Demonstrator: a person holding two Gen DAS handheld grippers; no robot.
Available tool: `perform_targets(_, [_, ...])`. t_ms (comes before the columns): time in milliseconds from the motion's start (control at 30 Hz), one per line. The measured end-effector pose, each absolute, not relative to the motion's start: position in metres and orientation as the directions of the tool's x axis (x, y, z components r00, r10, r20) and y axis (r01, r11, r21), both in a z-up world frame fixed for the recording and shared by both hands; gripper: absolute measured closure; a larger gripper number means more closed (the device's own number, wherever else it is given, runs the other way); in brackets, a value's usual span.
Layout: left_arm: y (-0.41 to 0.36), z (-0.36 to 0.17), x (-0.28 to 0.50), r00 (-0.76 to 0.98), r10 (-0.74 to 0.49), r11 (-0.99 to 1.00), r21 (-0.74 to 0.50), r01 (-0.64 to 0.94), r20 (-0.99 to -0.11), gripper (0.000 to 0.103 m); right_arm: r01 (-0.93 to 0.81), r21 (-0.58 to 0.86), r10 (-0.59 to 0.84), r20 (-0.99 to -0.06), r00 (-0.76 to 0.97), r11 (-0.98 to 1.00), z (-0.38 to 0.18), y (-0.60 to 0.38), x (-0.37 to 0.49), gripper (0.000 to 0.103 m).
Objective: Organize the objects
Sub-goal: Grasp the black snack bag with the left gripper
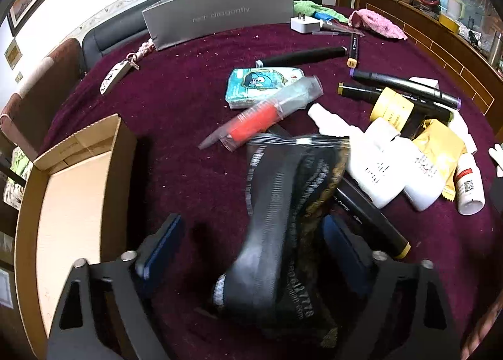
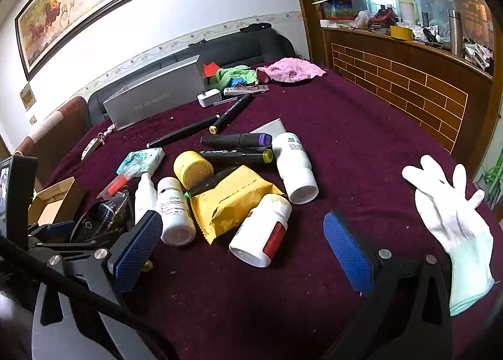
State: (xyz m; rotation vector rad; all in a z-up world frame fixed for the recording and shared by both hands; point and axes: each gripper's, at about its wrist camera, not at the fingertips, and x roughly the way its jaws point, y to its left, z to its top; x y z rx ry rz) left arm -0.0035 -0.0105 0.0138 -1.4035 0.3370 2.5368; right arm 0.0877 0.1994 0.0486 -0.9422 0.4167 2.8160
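In the left wrist view, an open cardboard box point(image 1: 78, 171) sits at the lower left of the frame on the worktop point(image 1: 188, 83). A foil pouch point(image 1: 292, 203) lies at centre bottom between the left tongs point(image 1: 251, 243). Above it lies a tube in a clear sleeve point(image 1: 267, 108), partly on a tissue pack point(image 1: 251, 86). Bottles point(image 1: 377, 168) and markers point(image 1: 405, 86) cluster at right. A flat carton point(image 1: 220, 17) stands at the top.

Bare cloth point(image 2: 361, 146) right of the bottles point(image 2: 294, 168); clutter crowds left.
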Motion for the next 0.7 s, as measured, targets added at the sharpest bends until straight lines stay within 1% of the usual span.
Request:
perform_targets(100, [-0.012, 0.013, -0.005, -0.504, 0.107, -0.955, 0.052, -0.292, -0.857, 0.030, -0.219, 0.210, 0.046, -0.613, -0.789, -0.953, 0.048, 0.198, 0.086, 0.000])
perform_targets(233, [-0.010, 0.014, -0.006, -0.509, 0.104, -0.956, 0.054, -0.287, -0.855, 0.030, -0.221, 0.207, 0.048, -0.619, -0.784, -0.953, 0.047, 0.198, 0.086, 0.000])
perform_targets(267, [-0.009, 0.014, -0.005, -0.510, 0.112, -0.955, 0.050, -0.292, -0.853, 0.038, -0.223, 0.207, 0.048, -0.621, -0.782, -0.953, 0.046, 0.197, 0.086, 0.000])
perform_targets(300, [-0.008, 0.015, -0.005, -0.508, 0.127, -0.954, 0.036, -0.299, -0.852, 0.051, -0.223, 0.206, 0.048, -0.625, -0.780, -0.953, 0.046, 0.198, 0.085, 0.000])
perform_targets(367, [-0.005, 0.017, -0.003, -0.504, 0.141, -0.951, 0.025, -0.308, -0.852, 0.063, -0.226, 0.205, 0.047, -0.632, -0.774, -0.952, 0.045, 0.198, 0.084, 0.000])
perform_targets(433, [-0.001, 0.019, 0.000, -0.520, 0.123, -0.949, 0.053, -0.310, -0.845, 0.066, -0.230, 0.205, 0.049, -0.636, -0.770, -0.951, 0.044, 0.198, 0.083, 0.000])
perform_targets(500, [-0.003, 0.022, 0.002, -0.530, 0.126, -0.951, 0.049, -0.304, -0.838, 0.072, -0.235, 0.204, 0.052, -0.640, -0.767, -0.950, 0.043, 0.199, 0.083, 0.000])
perform_targets(567, [-0.008, 0.029, 0.005, -0.534, 0.148, -0.953, 0.024, -0.302, -0.833, 0.075, -0.242, 0.202, 0.057, -0.645, -0.762, -0.949, 0.042, 0.199, 0.083, 0.000])
perform_targets(667, [-0.015, 0.038, 0.011, -0.537, 0.171, -0.954, -0.003, -0.299, -0.826, 0.086, -0.252, 0.201, 0.063, -0.652, -0.756, -0.947, 0.042, 0.200, 0.082, 0.000])
perform_targets(700, [-0.019, 0.043, 0.015, -0.540, 0.187, -0.954, -0.021, -0.299, -0.820, 0.087, -0.255, 0.201, 0.064, -0.654, -0.754, -0.946, 0.041, 0.200, 0.082, 0.000])
